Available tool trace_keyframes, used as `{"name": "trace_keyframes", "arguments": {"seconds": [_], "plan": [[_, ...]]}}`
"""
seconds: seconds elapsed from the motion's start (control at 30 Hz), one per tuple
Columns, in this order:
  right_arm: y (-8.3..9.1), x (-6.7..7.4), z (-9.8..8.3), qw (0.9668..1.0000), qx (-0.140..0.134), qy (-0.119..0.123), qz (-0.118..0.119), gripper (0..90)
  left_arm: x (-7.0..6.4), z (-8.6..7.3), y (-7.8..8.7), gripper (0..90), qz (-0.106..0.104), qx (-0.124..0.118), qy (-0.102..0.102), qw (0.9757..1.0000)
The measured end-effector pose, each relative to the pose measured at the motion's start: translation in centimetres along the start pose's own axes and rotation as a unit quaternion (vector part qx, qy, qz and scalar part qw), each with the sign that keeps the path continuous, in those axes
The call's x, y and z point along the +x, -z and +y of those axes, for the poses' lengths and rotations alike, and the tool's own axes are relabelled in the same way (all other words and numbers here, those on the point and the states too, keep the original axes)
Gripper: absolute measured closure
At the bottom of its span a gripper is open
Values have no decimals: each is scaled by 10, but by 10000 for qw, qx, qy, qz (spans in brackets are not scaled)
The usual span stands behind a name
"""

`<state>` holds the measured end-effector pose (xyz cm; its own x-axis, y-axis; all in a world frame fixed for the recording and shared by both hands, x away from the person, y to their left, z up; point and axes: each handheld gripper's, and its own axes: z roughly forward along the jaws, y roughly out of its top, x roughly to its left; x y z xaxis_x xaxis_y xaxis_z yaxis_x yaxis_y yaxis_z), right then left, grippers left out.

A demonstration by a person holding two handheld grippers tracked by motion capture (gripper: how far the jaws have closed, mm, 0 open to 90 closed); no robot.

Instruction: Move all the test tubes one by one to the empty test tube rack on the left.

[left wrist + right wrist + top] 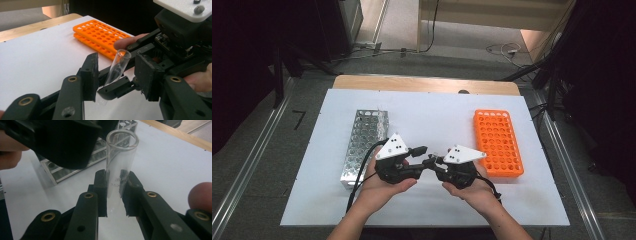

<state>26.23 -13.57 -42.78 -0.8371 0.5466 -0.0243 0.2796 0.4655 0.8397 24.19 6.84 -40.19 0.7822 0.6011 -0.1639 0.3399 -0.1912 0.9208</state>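
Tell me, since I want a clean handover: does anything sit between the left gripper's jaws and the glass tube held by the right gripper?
Nothing visible does. The right gripper is shut on the glass tube. In the left gripper view the tube stands tilted between the left gripper's jaws, with open gaps on both sides. The orange rack and metal rack lie off to the sides.

An orange rack (498,142) lay flat on the right of the white tabletop (437,120), its grid of holes facing up. Well apart from it, on the left, a metal rack (364,145) ran lengthwise along the sheet. A wooden edge (427,83) showed at the far side, and cables (504,50) trailed over the grey floor (452,35) beyond.
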Motion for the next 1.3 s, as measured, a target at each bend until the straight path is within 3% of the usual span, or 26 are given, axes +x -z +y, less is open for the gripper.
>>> {"name": "trace_keyframes", "arguments": {"seconds": [0.43, 0.9, 1.13, 1.3], "plan": [[-2, 11, 4, 9998, 28, 113, 157, 729, -5, -2, -6, 701, 27, 116, -182, 9998], [-2, 9, 4, 9997, 45, 94, 204, 705, -4, -1, -4, 748, 274, 68, -294, 9992], [-1, 2, 3, 9994, 98, -14, 324, 522, 2, 1, 3, 748, 363, -54, -227, 9991], [3, -7, 3, 9991, 42, -182, 392, 259, 8, 3, 10, 748, 463, -162, -158, 9987]]}}
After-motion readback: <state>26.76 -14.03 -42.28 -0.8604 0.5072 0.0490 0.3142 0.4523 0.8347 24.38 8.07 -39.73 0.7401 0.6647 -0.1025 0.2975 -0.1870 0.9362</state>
